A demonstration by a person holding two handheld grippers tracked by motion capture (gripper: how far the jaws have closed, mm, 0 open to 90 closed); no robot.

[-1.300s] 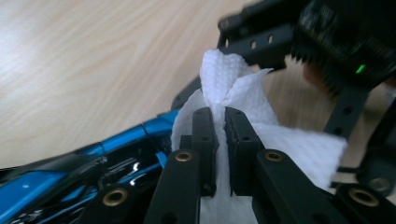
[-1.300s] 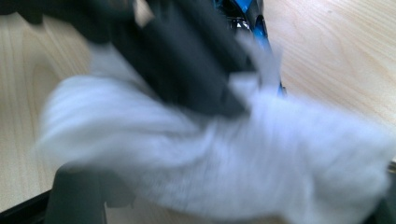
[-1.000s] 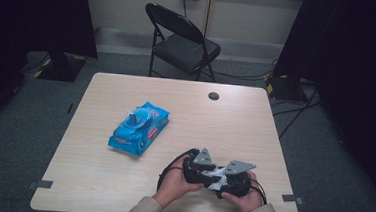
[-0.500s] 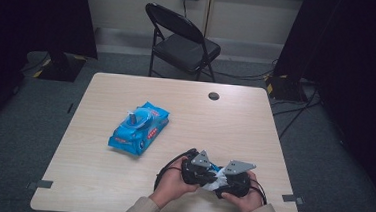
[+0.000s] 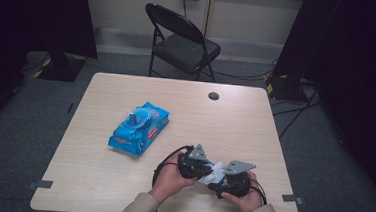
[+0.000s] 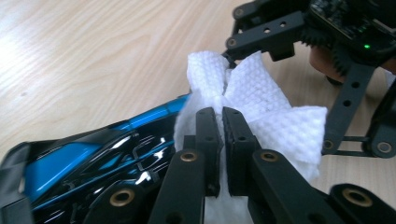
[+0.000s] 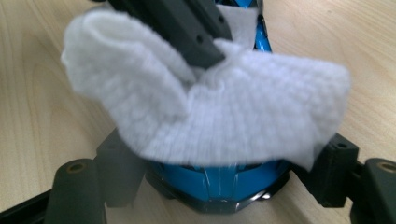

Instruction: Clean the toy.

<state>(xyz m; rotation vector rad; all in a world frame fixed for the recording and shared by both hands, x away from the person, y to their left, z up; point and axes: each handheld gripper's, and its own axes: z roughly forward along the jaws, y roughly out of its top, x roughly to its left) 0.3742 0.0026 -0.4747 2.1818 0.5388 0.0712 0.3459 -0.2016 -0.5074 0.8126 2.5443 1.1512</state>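
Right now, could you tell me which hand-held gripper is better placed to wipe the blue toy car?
Left. The left hand-held gripper is shut on the wipe, which lies over the car; the right hand-held gripper clamps the car steady.

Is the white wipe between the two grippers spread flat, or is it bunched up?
Bunched up. The white wipe is gathered into folds where the left gripper pinches it, and it drapes over the blue toy car held by the right gripper.

We see a soft white wipe [image 6: 261,100] with a dimpled, cloth-like weave, draped over a glossy blue and black plastic toy car [image 6: 93,158]. The gripper [image 6: 222,116] jaws look matt black plastic. The table [image 5: 255,120] is smooth pale wood-grain; the wipes pack [image 5: 138,128] is shiny blue film.
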